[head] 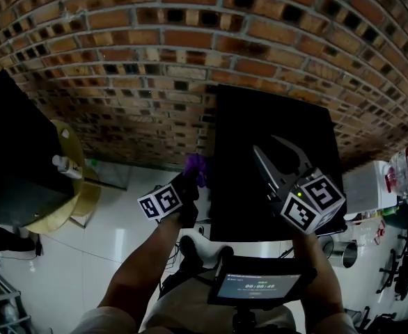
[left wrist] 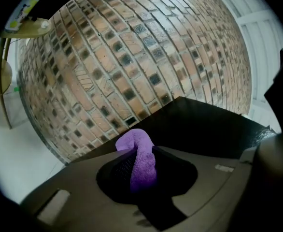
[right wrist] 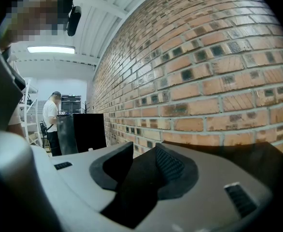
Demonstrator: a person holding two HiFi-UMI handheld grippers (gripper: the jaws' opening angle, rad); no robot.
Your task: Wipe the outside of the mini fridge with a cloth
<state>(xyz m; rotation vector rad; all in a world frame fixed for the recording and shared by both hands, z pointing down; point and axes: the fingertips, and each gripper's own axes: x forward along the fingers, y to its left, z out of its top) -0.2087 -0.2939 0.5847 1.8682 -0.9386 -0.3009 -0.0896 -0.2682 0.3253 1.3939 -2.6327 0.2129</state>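
The black mini fridge (head: 273, 186) stands against the brick wall, and I look down on its top. My left gripper (head: 192, 176) is at the fridge's upper left edge, shut on a purple cloth (head: 196, 165). In the left gripper view the cloth (left wrist: 137, 144) bunches between the jaws of the left gripper (left wrist: 141, 164), just before the fridge's dark top (left wrist: 204, 127). My right gripper (head: 265, 145) hovers over the fridge top, jaws apart. The right gripper view shows the right gripper (right wrist: 144, 152) with nothing between its pads, and the fridge's surface (right wrist: 262, 153) lies dark below.
The brick wall (head: 190, 54) runs close behind the fridge. A round yellow side table (head: 79, 193) with a bottle (head: 65, 164) stands left on the white floor. A shelf with bottles (head: 402, 176) is at the right. A person (right wrist: 49, 122) stands far off beside black cabinets (right wrist: 88, 129).
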